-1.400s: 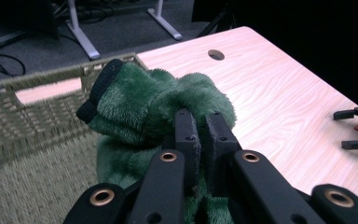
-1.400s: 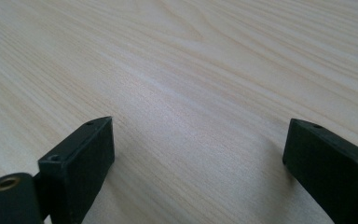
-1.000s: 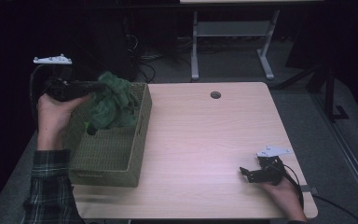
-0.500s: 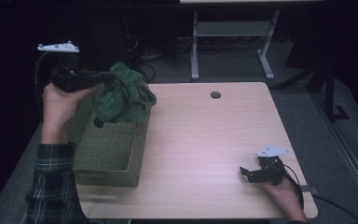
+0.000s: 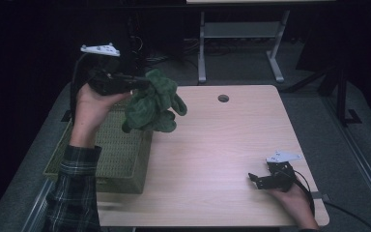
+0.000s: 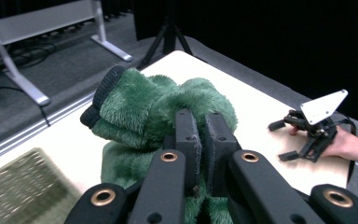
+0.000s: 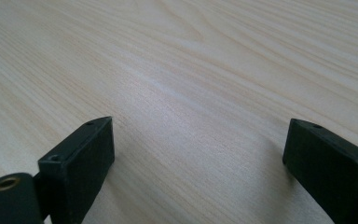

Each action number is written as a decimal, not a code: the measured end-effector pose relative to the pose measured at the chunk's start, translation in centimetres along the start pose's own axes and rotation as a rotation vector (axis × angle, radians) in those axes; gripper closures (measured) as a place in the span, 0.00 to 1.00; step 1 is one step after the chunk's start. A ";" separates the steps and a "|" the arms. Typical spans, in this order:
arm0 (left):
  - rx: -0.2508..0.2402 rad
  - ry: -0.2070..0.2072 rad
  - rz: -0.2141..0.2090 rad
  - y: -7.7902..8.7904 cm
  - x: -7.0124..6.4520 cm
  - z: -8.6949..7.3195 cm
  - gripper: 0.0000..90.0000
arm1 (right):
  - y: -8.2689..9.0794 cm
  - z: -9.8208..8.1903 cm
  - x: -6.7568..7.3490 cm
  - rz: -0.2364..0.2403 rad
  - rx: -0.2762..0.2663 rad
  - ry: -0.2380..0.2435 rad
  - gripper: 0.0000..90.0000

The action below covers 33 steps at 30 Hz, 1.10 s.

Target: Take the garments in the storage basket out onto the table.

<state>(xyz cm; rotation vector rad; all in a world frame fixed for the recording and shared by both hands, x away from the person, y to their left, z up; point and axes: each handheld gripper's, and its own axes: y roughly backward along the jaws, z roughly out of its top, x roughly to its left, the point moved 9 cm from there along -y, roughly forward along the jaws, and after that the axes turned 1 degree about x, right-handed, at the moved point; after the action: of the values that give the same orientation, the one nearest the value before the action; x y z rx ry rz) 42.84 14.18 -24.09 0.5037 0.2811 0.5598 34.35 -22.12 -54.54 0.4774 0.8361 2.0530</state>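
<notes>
While woven basket (image 5: 121, 154) sits below, left gripper (image 5: 142, 86) clamps plush green cloth (image 5: 154, 104).

Basket (image 5: 125, 159): its far end was hidden behind the green fleece garment (image 5: 154, 104) and the left hand (image 5: 89, 104).
Garment: its lower part was covered by the left gripper (image 6: 200, 140).
Sleeve (image 5: 75, 193): cut off by the bottom edge.

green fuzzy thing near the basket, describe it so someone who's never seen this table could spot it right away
Start at the light wooden table and go to the woven olive basket on its left side. Just above the basket's far right corner hangs a bunched green plush cloth, pinched in the left gripper. It is the one soft, furry thing here, with a dark ribbed cuff.
</notes>
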 end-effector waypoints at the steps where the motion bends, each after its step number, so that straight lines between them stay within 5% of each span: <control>1: 0.012 -0.009 -0.014 -0.9 -0.6 0.1 0.95 | 0.0 0.0 0.0 0.000 0.000 0.000 0.10; 15: 0.041 -0.038 -0.112 -7.0 -4.4 -0.1 0.95 | 0.0 0.0 0.0 0.000 0.000 -0.002 0.10; 33: 0.094 -0.042 -0.230 -14.5 -8.9 -3.1 0.95 | 0.0 0.0 0.0 -0.001 0.002 -0.005 0.10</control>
<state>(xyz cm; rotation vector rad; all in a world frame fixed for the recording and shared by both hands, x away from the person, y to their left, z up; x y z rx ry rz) 40.65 -0.33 -33.32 0.5650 0.3218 0.3130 34.31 -22.11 -54.54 0.4835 0.8352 2.0495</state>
